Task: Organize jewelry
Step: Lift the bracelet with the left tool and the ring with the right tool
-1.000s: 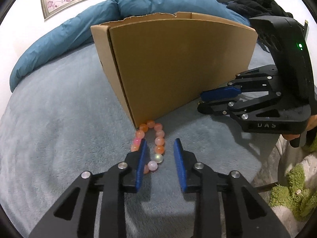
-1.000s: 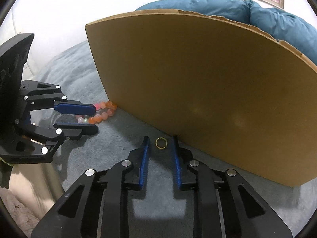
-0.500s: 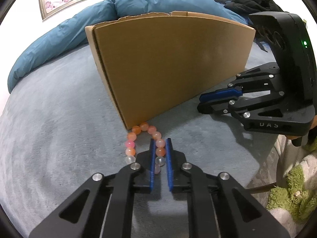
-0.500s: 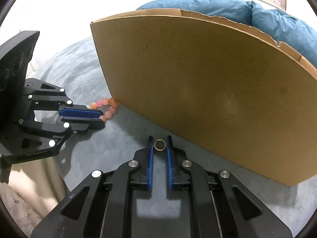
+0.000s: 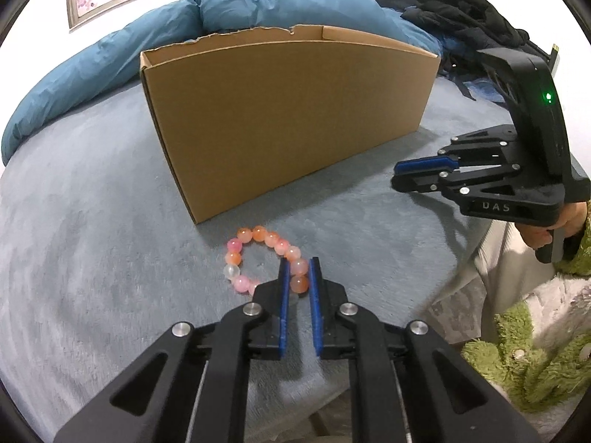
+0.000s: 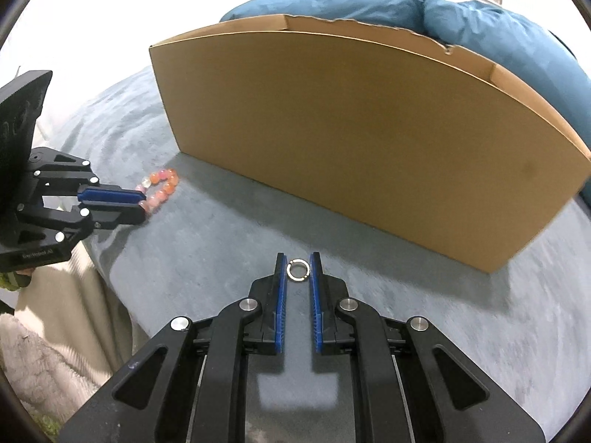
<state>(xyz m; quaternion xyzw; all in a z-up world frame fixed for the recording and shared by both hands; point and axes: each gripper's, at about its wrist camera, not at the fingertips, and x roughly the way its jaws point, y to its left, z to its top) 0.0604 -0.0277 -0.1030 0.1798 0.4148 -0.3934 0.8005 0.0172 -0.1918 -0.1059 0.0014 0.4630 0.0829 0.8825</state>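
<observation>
My left gripper (image 5: 297, 269) is shut on a pink and orange bead bracelet (image 5: 258, 254), gripping the beads on its right side; the rest of the loop hangs to the left just above the grey blanket. It also shows in the right wrist view (image 6: 159, 186). My right gripper (image 6: 298, 269) is shut on a small gold ring (image 6: 298, 270), held between its blue pads. An open brown cardboard box (image 5: 288, 118) stands behind both; it also shows in the right wrist view (image 6: 362, 140).
A blue duvet (image 5: 110, 55) is bunched behind the box. Black clothing (image 5: 465, 3) lies at the far right. The bed edge (image 5: 443, 295) runs close on the right, with green fuzzy fabric (image 5: 524, 361) beyond it.
Both grippers closed from open, the left on the bracelet and the right on the ring. Both have since pulled back and up from the box with their items.
</observation>
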